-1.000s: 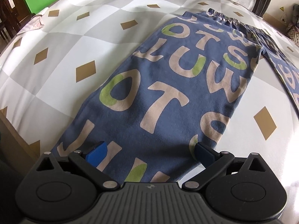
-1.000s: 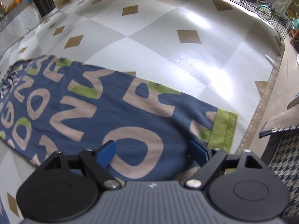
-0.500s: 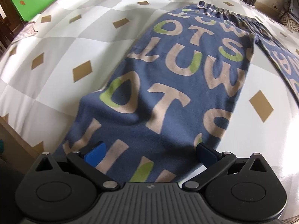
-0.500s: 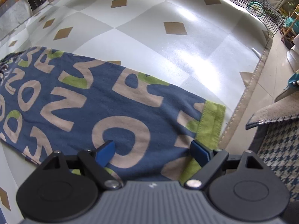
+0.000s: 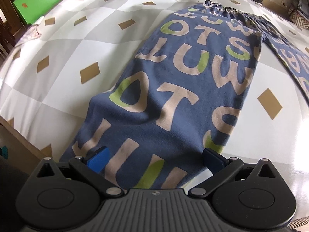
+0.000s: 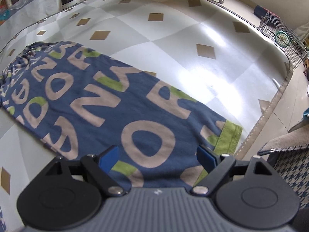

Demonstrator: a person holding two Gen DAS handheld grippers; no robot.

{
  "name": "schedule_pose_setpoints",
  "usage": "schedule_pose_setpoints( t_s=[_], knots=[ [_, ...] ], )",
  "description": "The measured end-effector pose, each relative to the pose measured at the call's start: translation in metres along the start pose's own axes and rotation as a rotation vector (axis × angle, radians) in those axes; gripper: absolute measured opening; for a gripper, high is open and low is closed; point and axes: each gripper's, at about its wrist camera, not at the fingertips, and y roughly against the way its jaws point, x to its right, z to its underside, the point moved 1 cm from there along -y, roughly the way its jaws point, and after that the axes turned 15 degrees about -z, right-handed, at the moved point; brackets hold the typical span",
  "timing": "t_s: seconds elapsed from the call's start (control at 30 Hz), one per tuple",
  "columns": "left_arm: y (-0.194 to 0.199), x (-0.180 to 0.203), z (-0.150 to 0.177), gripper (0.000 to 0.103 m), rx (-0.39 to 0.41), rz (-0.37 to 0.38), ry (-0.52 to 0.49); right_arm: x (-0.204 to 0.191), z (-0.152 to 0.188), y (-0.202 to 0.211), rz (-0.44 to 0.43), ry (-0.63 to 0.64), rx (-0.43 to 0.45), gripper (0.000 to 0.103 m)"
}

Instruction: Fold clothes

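Observation:
Blue trousers with beige and green letters lie spread flat on a chequered bedcover. One leg runs away from my left gripper, whose open jaws straddle its near end. The elastic waistband lies at the far end. The other leg lies in front of my right gripper, which is open over the hem end, next to the green cuff. That leg also shows at the right in the left wrist view.
The bedcover is white and grey with brown diamonds. A green panel stands at the far left. The bed's edge runs at the right, beside a houndstooth cushion and a wire cage.
Both grippers have pulled back and lifted slightly along the trouser legs, so more of each leg and of the bed shows. Both stay open.

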Motion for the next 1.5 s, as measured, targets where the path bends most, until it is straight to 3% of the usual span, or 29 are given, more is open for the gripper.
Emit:
schedule_pose_setpoints(
  t_s=[0.33, 0.8, 0.97, 1.17, 1.5],
  knots=[
    [0.010, 0.004, 0.007, 0.103, 0.011, 0.035, -0.052, -0.004, 0.015, 0.003, -0.053, -0.019, -0.043, 0.087],
    [0.025, 0.020, -0.005, 0.103, 0.199, 0.118, -0.178, -0.025, 0.024, -0.001, -0.078, 0.053, -0.054, 0.087],
    [0.013, 0.020, -0.017, 0.103, 0.172, 0.134, -0.130, -0.031, 0.026, -0.007, -0.075, 0.075, -0.069, 0.087],
    [-0.009, 0.015, -0.020, 0.103, 0.087, 0.140, -0.059, -0.037, 0.029, -0.015, -0.073, 0.082, -0.091, 0.087],
    [-0.016, 0.009, -0.015, 0.103, 0.083, 0.088, -0.014, -0.046, 0.032, -0.021, -0.077, 0.093, -0.101, 0.088]
  ],
)
